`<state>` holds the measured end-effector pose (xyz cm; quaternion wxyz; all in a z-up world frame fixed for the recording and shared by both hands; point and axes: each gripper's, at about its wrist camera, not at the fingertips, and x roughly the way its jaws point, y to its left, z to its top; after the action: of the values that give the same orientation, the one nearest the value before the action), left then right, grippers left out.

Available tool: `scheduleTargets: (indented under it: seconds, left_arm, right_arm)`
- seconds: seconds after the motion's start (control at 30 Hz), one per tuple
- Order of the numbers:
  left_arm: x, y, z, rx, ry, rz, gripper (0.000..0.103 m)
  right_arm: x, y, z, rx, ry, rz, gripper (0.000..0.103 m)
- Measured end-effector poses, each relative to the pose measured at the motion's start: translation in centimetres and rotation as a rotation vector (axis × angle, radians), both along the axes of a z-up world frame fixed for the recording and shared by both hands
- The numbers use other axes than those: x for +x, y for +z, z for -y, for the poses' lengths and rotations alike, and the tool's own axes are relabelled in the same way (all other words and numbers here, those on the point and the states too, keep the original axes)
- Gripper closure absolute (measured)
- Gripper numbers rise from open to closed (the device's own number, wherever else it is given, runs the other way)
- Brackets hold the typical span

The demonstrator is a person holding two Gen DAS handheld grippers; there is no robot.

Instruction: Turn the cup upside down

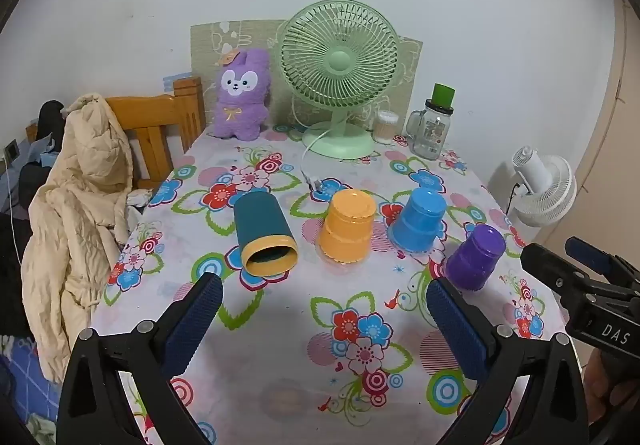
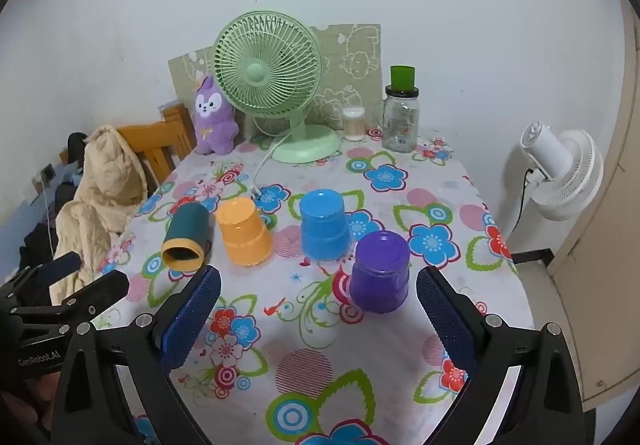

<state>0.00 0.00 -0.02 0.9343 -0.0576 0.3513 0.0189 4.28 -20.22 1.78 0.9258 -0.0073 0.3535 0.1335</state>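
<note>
Floral table (image 1: pixel 280 325) holds sideways teal cup (image 1: pixel 264 237).

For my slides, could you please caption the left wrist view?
Open left tool faces a teal cup lying sideways beside three upturned cups.

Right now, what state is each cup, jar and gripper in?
Teal cup: on its side, mouth toward camera.
Orange cup: upside down.
Blue cup: upside down.
Purple cup: upside down.
Jar: upright, lidded.
Left gripper: open, empty.
Right gripper: open, empty.
</note>
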Motion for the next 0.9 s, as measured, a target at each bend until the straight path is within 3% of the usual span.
scheduleTargets:
  seconds: [0.9]
  left_arm:
    - [-0.5,-0.19,0.26,-0.009,0.006,-0.001,0.0]
  right_arm:
    - [-0.22,0.02,-0.61,0.007,0.008,-0.007,0.003]
